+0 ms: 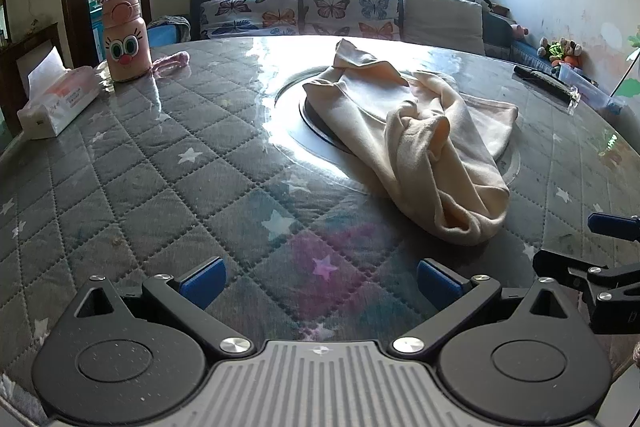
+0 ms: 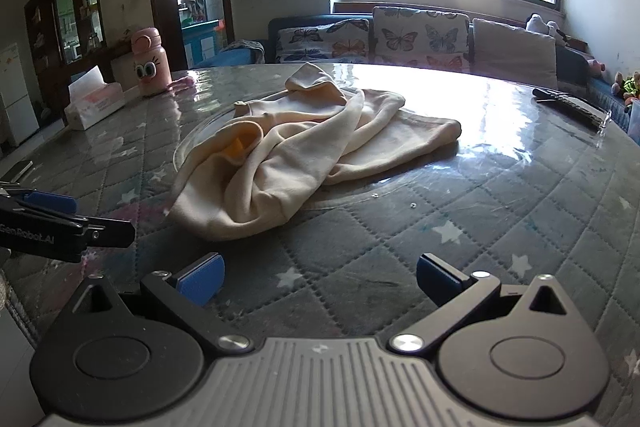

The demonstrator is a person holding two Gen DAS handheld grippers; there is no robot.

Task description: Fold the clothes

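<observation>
A crumpled cream garment (image 1: 416,135) lies in a heap on the round table (image 1: 168,163), partly over the central turntable disc (image 1: 296,131). In the right wrist view the same garment (image 2: 296,155) shows a yellow-orange inner patch. My left gripper (image 1: 320,281) is open near the table's front edge, short of the garment and to its left, with nothing between its blue pads (image 1: 202,283). My right gripper (image 2: 318,279) is open too, empty, just in front of the heap. Each gripper shows at the edge of the other's view: the right gripper (image 1: 600,251) and the left gripper (image 2: 52,223).
A pink cartoon bottle (image 1: 126,39) and a tissue pack (image 1: 56,103) stand at the table's back left. A black remote (image 1: 544,83) lies at the back right. Behind the table runs a sofa with butterfly cushions (image 1: 348,7) under a bright window. A phone (image 2: 16,169) rests at the left edge.
</observation>
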